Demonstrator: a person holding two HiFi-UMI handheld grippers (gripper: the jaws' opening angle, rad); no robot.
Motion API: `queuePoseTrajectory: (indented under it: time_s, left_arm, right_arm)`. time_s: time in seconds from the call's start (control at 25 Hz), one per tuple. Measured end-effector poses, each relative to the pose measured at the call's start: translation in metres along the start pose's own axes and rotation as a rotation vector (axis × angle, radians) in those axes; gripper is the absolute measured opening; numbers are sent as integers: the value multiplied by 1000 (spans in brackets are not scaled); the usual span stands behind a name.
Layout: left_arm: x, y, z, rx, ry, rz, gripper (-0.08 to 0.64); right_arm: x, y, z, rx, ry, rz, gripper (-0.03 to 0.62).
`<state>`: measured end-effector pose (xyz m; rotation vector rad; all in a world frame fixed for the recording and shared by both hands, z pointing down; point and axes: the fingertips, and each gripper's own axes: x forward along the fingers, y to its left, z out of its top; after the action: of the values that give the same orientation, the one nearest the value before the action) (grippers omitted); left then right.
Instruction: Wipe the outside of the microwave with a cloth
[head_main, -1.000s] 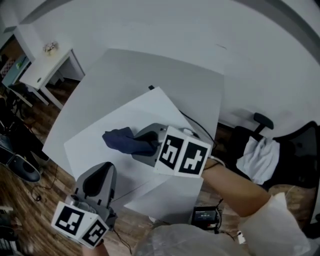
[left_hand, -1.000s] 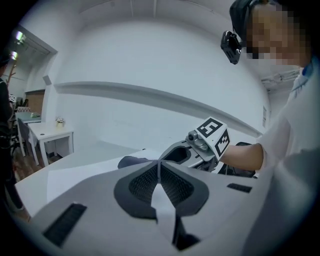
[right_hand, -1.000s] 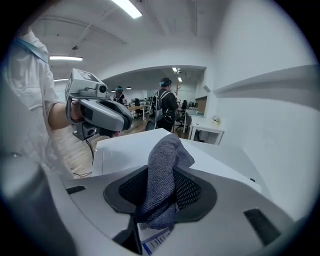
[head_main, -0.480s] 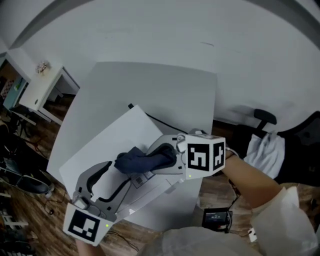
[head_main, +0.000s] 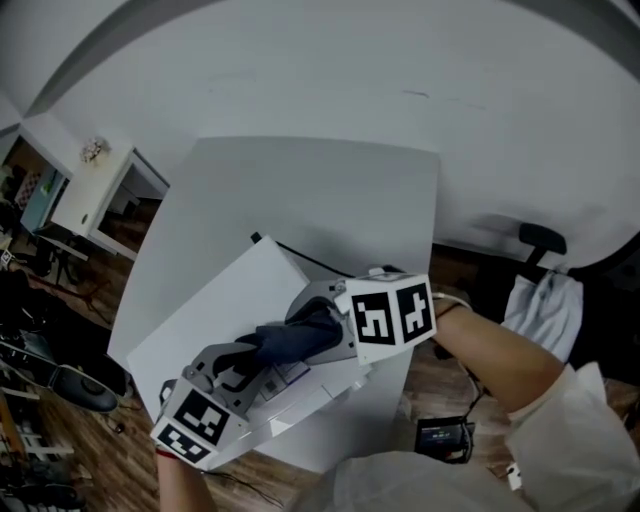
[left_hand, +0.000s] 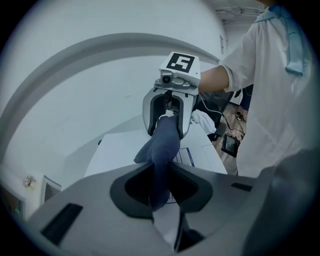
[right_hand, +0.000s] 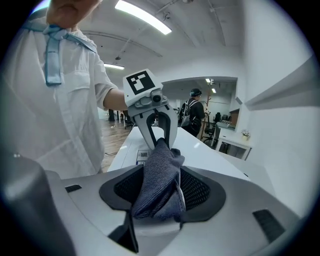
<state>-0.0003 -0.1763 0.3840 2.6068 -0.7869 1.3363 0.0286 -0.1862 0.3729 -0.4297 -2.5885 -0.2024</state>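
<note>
**Desk:** List the room, largest first.

**Operator:** Item one, pale wall (head_main: 400, 60), filling the far side. Item two, wooden floor (head_main: 60, 440), left and near. Item three, grey table (head_main: 330, 190), its far edge at the wall. Item four, white microwave (head_main: 215, 310), set cornerwise on the table's near half, with a black cable (head_main: 300, 255) leaving its far corner. Item five, black chair (head_main: 540, 240) at the right, with a white garment (head_main: 540, 305) over it. Item six, white cabinet (head_main: 95, 190), far left. Item seven, small dark device (head_main: 443, 437) on the floor, near right.

**Desk:** Edges and room to move?

**Operator:** Open tabletop runs from the microwave to the wall. The microwave's near corner sits at the table's near edge; I cannot tell whether it goes past it. I am working over that corner.

**Desk:** Task items?

**Operator:** One dark blue cloth (head_main: 290, 340), strung just above the microwave's top between my two grippers. Right gripper (head_main: 308, 325): jaws opening, cloth bunched between them, a gap on either side. Left gripper (head_main: 243, 357): jaws closing, the cloth's thin end hanging between them, not yet pinched.

**Desk:** Changes?

**Operator:** A second ago my left gripper stood near left, clear of the cloth, which hung from the right gripper alone. Half a second ago the left jaws were spread wide beside it. Now they enclose its end.
</note>
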Motion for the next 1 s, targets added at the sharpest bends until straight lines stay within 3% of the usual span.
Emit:
queuePoseTrajectory:
  time_s: [0.16, 0.36, 0.48, 0.52, 0.64, 0.84, 1.0]
  left_arm:
    - [0, -1, 6, -22, 38, 7, 75]
    - [3, 0, 10, -42, 77, 33, 75]
    - [5, -2, 15, -38, 93, 48, 75]
    - [6, -3, 16, -28, 95, 53, 75]
    - [7, -5, 30, 1, 76, 52, 75]
    - [22, -15, 73, 59, 48, -17, 72]
    - [51, -39, 86, 93, 129, -129, 71]
  right_arm:
    - [-33, -7, -3, -16, 32, -32, 242]
    - [-41, -3, -12, -109, 237, -8, 239]
    - [-33, -1, -23, -157, 361, 11, 181]
    - [-31, -1, -26, -160, 382, 11, 140]
    - [-37, -1, -32, -135, 405, -8, 98]
    - [-61, 2, -61, -77, 478, 12, 80]
    - [-65, 20, -93, 15, 521, 104, 78]
